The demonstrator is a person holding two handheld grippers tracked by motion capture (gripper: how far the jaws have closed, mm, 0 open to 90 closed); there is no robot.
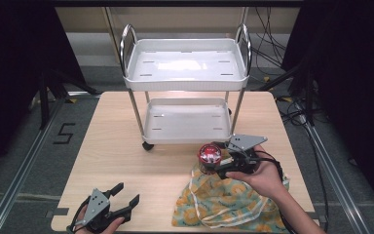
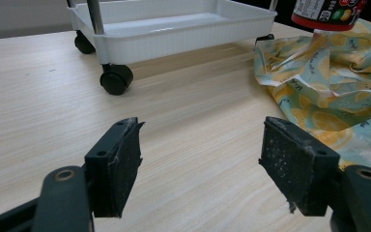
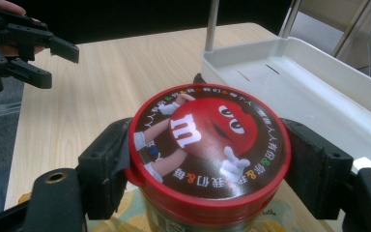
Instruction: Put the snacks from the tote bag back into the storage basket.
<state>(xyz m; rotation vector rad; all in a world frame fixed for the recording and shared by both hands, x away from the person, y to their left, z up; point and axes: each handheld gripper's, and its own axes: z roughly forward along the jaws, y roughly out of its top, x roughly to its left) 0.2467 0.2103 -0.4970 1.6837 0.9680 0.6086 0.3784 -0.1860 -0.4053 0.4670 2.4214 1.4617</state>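
My right gripper is clamped on the red-lidded candy jar, held above the lemon-print cloth. The white cart stands just beyond at twelve o'clock, its lower tray closest. My left gripper sits at eight o'clock, jaws apart over bare table.

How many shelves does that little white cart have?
2: the upper tray between the chrome handles, and the lower tray just above the wheels, near the red-lidded jar held in the right gripper.
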